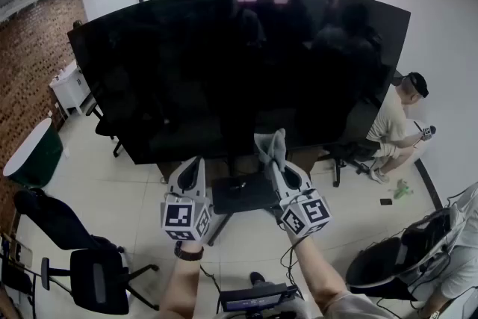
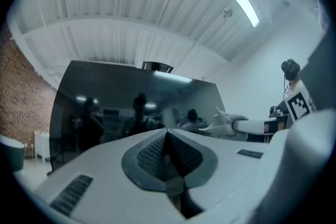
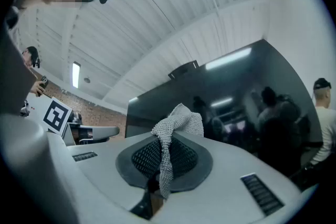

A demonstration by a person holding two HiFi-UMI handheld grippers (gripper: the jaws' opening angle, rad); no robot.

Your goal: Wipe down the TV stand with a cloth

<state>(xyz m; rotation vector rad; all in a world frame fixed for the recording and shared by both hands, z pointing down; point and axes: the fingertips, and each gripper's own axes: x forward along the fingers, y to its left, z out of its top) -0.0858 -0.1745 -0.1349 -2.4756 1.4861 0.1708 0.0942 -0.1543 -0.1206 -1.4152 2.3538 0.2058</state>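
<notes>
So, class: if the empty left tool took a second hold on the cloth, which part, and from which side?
Probably the free bunch of the cloth that sticks out past the tips of the right tool, which is shut on its lower part. The left tool sits beside it, so come in from the left.

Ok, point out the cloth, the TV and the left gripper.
cloth (image 3: pixel 177 122): right gripper view, its bunched top above the jaws.
TV (image 1: pixel 224 63): head view, middle of the dark screen.
left gripper (image 2: pixel 167 136): left gripper view, where its fingertips meet.
</notes>
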